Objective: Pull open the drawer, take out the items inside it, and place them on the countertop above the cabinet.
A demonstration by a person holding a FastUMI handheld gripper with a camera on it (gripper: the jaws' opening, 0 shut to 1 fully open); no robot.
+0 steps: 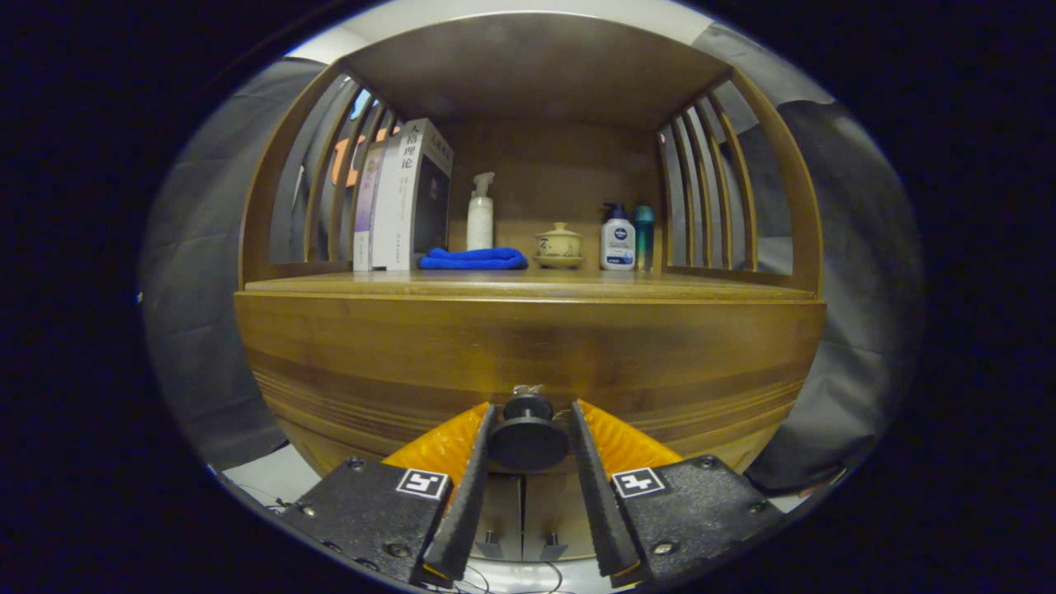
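Observation:
The wooden drawer front [528, 346] spans the cabinet just ahead of me, and its edges look flush with the cabinet. Its round dark knob [528, 437] sits between my two fingers. My gripper [530, 417] is closed on the knob, each finger pressing one side of its disc. Above the drawer runs the wooden countertop [701, 285]. The inside of the drawer is hidden.
On the countertop stand books [404, 198] at the left, a folded blue cloth [473, 259], a white spray bottle [480, 214], a lidded ceramic cup [559, 244], a white pump bottle [617, 238] and a teal bottle [644, 235]. Slatted side rails [709, 190] flank the shelf. Cabinet doors [521, 516] lie below the drawer.

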